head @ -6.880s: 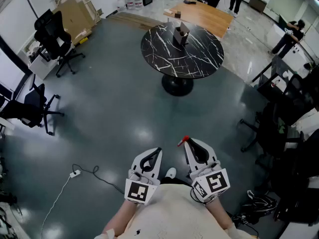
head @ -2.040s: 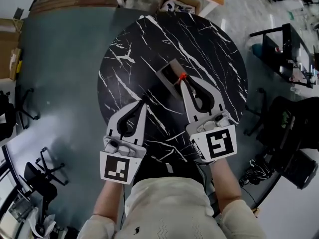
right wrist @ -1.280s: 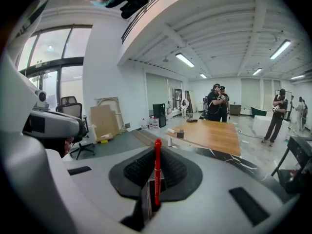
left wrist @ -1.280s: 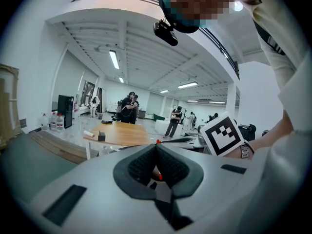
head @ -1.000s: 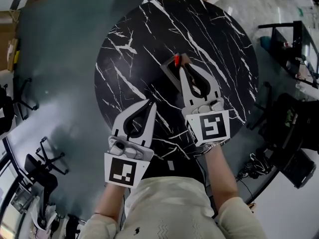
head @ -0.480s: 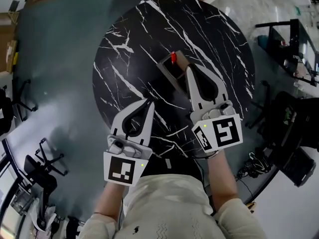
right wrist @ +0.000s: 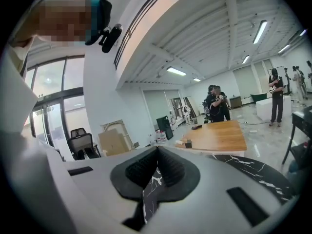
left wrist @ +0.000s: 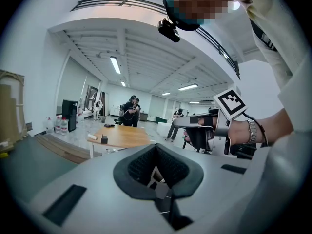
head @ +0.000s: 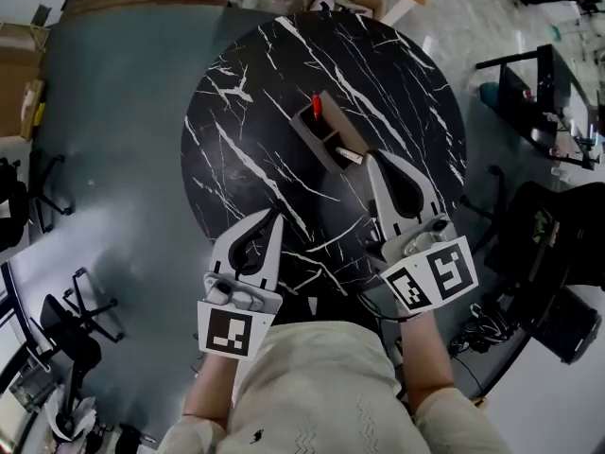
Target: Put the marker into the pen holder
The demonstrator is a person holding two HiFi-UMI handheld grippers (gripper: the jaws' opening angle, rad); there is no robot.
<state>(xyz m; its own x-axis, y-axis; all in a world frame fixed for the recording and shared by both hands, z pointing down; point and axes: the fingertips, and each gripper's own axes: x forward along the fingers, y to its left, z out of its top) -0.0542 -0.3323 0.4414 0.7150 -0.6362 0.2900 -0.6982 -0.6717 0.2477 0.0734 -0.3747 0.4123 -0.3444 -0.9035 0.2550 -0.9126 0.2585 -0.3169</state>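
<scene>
Quickly: head view looks down on a round black marble table [head: 402, 78] in the upper middle of the frame. The pen holder [head: 342, 133], a long box, lies at the table's centre, slanted from upper left to lower right. The red marker [head: 317, 105] stands upright in the holder's far, upper-left end, no gripper on it. The right gripper [head: 371, 156] sits right of centre, pointing up and slightly left, its tip just beside the holder's near end; whether it touches, can't tell. Its jaws are pressed together with nothing between them, confirmed in the right gripper view [right wrist: 157, 149]. The left gripper [head: 276, 214] is lower left of centre over the table's near edge, pointing up and a bit right, well apart from the holder. Its jaws are also closed and empty in the left gripper view [left wrist: 156, 146]. Both forearms in pale sleeves reach up from the bottom edge, marker cubes facing the camera.
</scene>
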